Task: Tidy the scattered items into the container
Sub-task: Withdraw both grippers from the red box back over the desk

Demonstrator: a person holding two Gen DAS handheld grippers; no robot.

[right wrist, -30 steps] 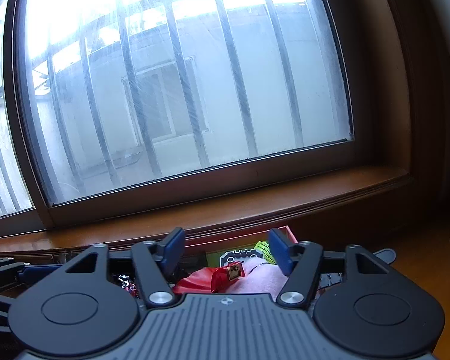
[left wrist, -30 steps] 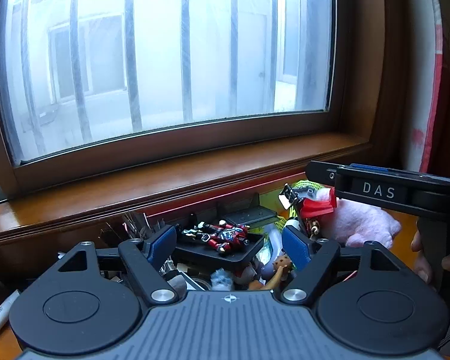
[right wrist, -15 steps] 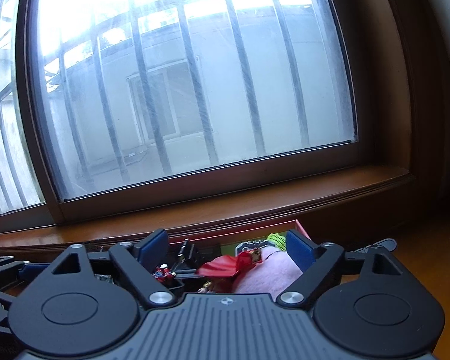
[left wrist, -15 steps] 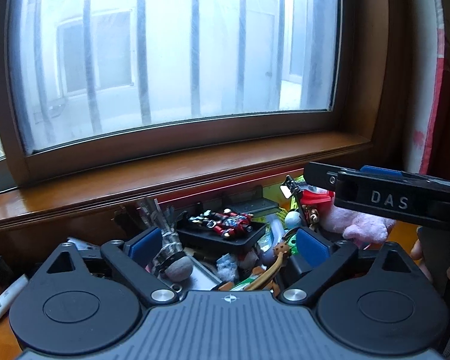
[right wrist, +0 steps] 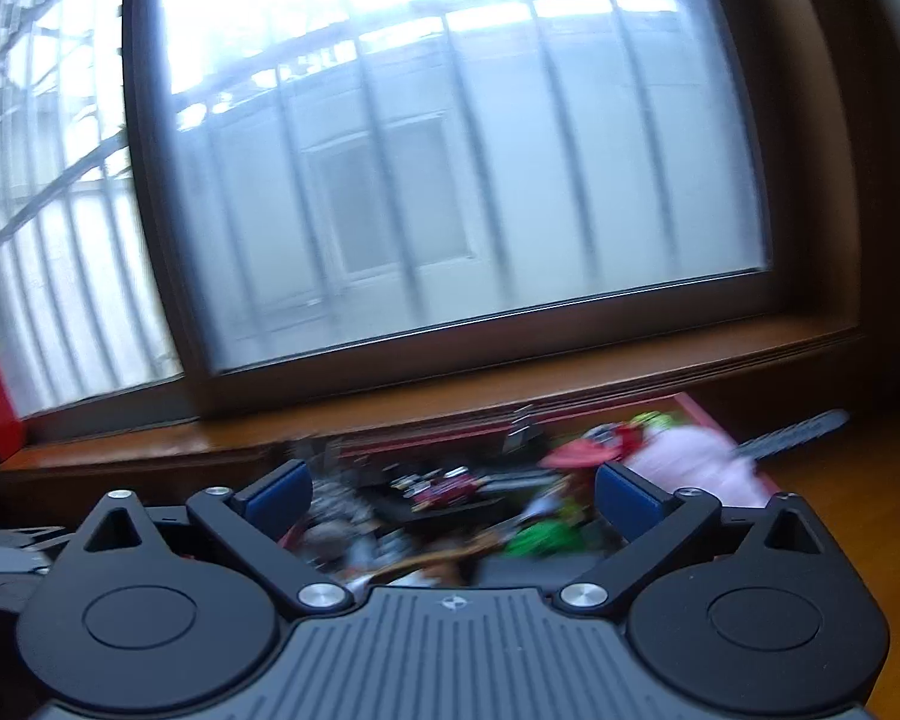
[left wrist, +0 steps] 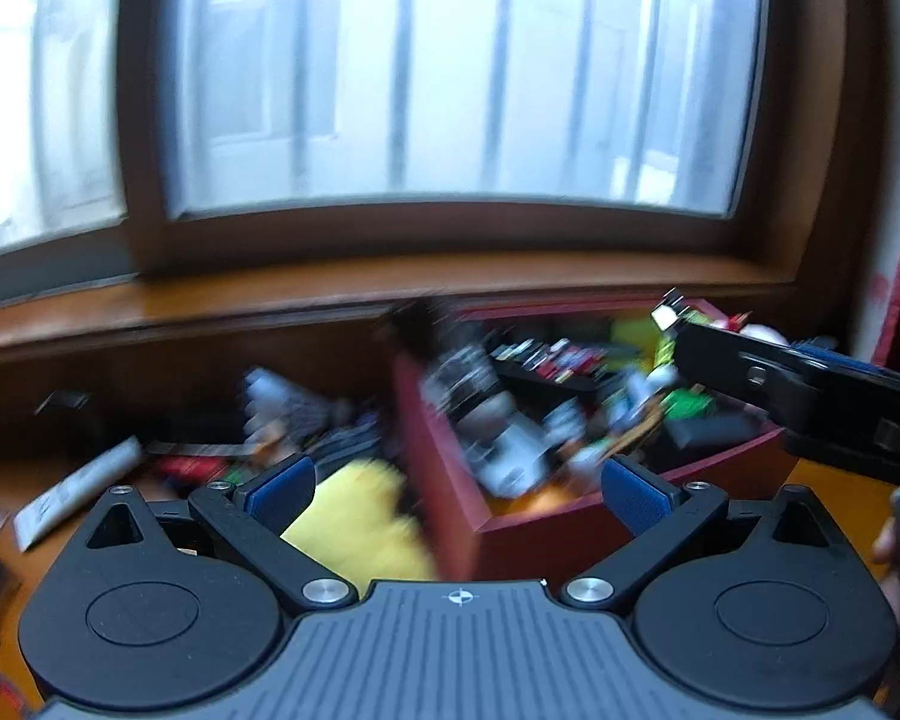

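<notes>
Toys heaped in your red open-topped box (left wrist: 450,516) below the wooden window sill (left wrist: 330,294).
A soft yellow item (left wrist: 354,516) lies on the orange worktop (left wrist: 834,480) just beside the box's left wall, with blurred clutter behind it. Your left gripper (left wrist: 456,489) hangs over that wall, jaws spread and empty; your right gripper (right wrist: 453,489), jaws likewise parted, faces the box, where a pink plush toy (right wrist: 690,462) sits at its right end.

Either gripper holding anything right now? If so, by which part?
Nothing is held. The left gripper is open, with only the blurred yellow soft item and red box beyond its fingers. The right gripper is open above the box's clutter.
</notes>
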